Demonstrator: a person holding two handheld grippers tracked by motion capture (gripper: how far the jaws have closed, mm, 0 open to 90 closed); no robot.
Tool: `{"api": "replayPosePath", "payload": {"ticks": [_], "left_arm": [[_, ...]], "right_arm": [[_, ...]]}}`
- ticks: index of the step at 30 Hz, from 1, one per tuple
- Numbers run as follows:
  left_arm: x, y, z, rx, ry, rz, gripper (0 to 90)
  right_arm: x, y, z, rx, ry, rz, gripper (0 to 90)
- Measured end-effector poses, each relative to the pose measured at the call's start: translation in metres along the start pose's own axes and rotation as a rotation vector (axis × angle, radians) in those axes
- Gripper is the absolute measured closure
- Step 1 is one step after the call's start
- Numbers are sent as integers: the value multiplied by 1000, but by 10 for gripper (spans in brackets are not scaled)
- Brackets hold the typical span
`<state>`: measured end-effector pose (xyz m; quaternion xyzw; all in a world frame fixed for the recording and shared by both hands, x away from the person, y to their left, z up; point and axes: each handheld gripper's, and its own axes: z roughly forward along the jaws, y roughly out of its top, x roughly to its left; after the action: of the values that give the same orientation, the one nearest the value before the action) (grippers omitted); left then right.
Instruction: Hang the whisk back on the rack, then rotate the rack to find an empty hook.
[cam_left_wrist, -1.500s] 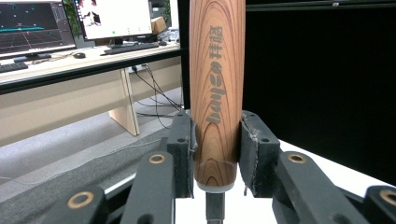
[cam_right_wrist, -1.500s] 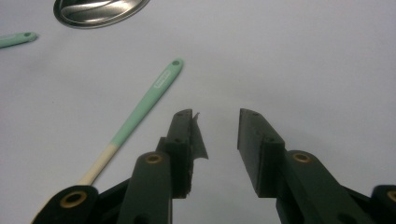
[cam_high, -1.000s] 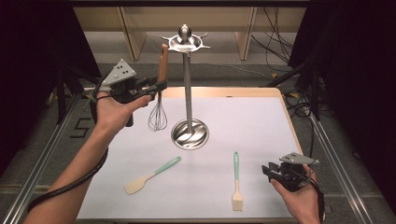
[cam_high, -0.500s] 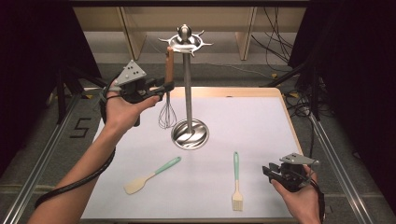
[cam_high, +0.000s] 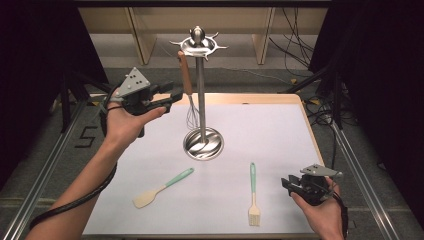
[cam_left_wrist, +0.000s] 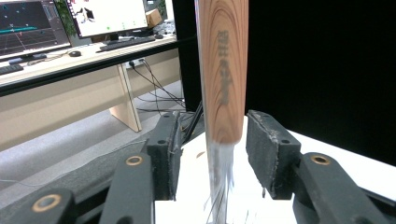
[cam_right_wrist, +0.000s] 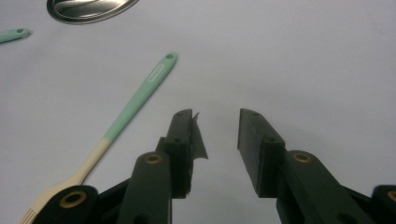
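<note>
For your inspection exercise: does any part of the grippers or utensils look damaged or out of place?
Yes: the right gripper has a pad on its left-hand jaw peeling away, with a torn, curled edge. The whisk, spatula and brush look intact.

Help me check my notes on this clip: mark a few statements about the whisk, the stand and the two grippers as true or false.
1. The whisk hangs from the top of the metal stand. True.
2. The left gripper is clamped on the whisk's wooden handle. False: its jaws stand open on either side of the handle, with gaps showing.
3. The right gripper holds the pastry brush. False: its jaws are open and hold nothing; the brush lies on the white mat beside it.
4. A spatula with a mint-green handle lies on the mat. True.
</note>
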<state>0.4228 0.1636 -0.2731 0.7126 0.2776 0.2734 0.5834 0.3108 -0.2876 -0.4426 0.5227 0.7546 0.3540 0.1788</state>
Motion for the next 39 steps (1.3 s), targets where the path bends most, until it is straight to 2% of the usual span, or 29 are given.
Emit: {"api": "replayPosePath", "payload": {"ticks": [1, 3, 8, 9, 11, 12, 13, 14, 15, 16, 18, 19, 20, 21, 22, 23, 25, 26, 27, 28, 29, 30, 31, 33, 34, 35, 37, 38, 39], "left_arm": [[1, 0, -3, -1, 1, -1, 555], [2, 0, -9, -10, 5, -1, 605], [1, 1, -17, -13, 7, -26, 728], [0, 1, -20, -18, 18, -36, 752], [-1, 2, -23, -22, 31, -44, 805], [-1, 3, -23, -23, 33, -59, 833], [-1, 4, -24, -24, 37, -65, 852], [-1, 5, -25, -31, 44, -76, 870], [0, 7, -25, -48, 52, -68, 887], [0, 8, -25, -57, 54, -73, 892], [-1, 11, -24, -74, 64, -79, 894], [-2, 12, -24, -79, 65, -82, 894], [-3, 13, -24, -80, 62, -83, 894], [-4, 15, -24, -83, 58, -83, 894], [-6, 17, -24, -83, 58, -79, 894], [-8, 19, -24, -86, 47, -84, 894], [-12, 21, -25, -86, 42, -98, 894], [-13, 24, -24, -99, 39, -82, 894], [-14, 25, -24, -104, 36, -85, 894], [-14, 27, -23, -106, 37, -86, 894], [-15, 28, -23, -108, 36, -88, 894], [-15, 30, -22, -114, 35, -94, 894], [-14, 31, -21, -118, 35, -91, 894], [-16, 33, -20, -120, 32, -108, 894], [-15, 35, -19, -131, 35, -97, 894], [-15, 36, -19, -136, 34, -97, 894], [-16, 38, -17, -143, 32, -100, 894], [-15, 40, -15, -146, 31, -98, 894], [-15, 42, -14, -153, 29, -96, 894]], "right_arm": [[1, 0, 0, 9, -3, 23, 662], [1, -1, 0, 14, 0, 29, 662], [-1, -1, 0, 3, 0, 26, 678], [0, -1, 0, 4, -1, 29, 682], [-3, 0, 0, 0, -15, -18, 693], [1, 0, 1, 6, 0, 19, 702], [1, 0, 0, 16, 6, 10, 710], [-1, -1, 1, 3, 2, -29, 719], [2, 0, -1, 23, -2, 13, 729], [1, 0, -1, 15, 4, -16, 741], [-1, 0, -1, 10, -4, -31, 766], [2, 0, -2, 27, 5, 18, 776], [2, -1, -1, 15, 1, 15, 785], [2, 1, -2, 28, -1, 25, 793], [1, 2, -1, 30, 1, 14, 800], [1, 2, 2, 6, -1, 1, 802], [3, 6, 0, 40, -8, 24, 804], [0, 8, 2, 23, -4, -28, 806], [3, 8, 2, 31, 3, -4, 810], [-1, 9, 2, 20, -20, -63, 813], [2, 9, 4, 19, 1, -25, 817], [0, 9, 6, 18, 6, -45, 822], [1, 11, 5, 37, -1, -26, 828], [0, 10, 9, 16, 13, -41, 836], [3, 11, 6, 50, 6, 4, 842], [2, 10, 7, 45, 1, -6, 847], [3, 9, 7, 42, 10, 15, 850], [1, 9, 7, 37, 13, -11, 850], [2, 8, 7, 48, 5, -9, 850]]}}
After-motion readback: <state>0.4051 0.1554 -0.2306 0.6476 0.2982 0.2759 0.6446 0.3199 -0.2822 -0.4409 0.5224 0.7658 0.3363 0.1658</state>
